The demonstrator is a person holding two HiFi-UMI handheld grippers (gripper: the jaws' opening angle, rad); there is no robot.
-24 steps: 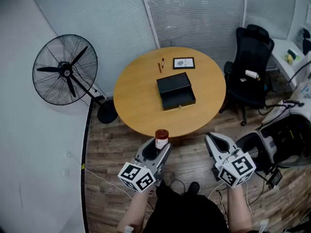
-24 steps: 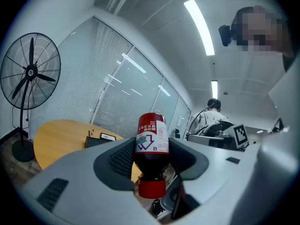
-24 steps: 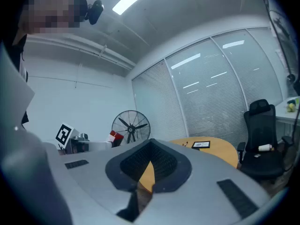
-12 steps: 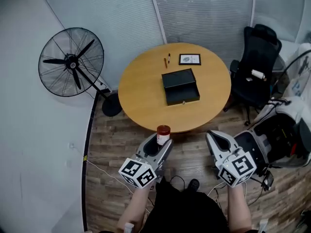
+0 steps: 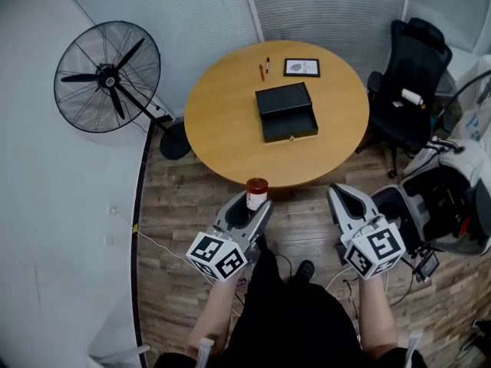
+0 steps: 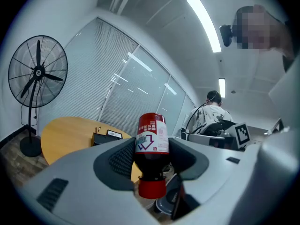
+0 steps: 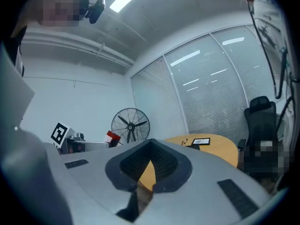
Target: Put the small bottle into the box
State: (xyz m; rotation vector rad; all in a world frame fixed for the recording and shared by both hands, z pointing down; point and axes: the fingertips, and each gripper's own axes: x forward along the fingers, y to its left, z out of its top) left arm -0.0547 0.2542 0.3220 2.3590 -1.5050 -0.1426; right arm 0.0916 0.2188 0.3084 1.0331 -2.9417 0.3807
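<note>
The small dark bottle (image 5: 256, 193), with a red cap and a white label printed in red and blue, is pinched at its dark lower body between the jaws of the left gripper (image 5: 253, 205). Its cap points back toward the gripper's body, and it hangs over the floor just short of the round wooden table (image 5: 222, 121). The black rectangular box (image 5: 286, 112) sits near the table's middle, open, its lid tipped back.
</note>
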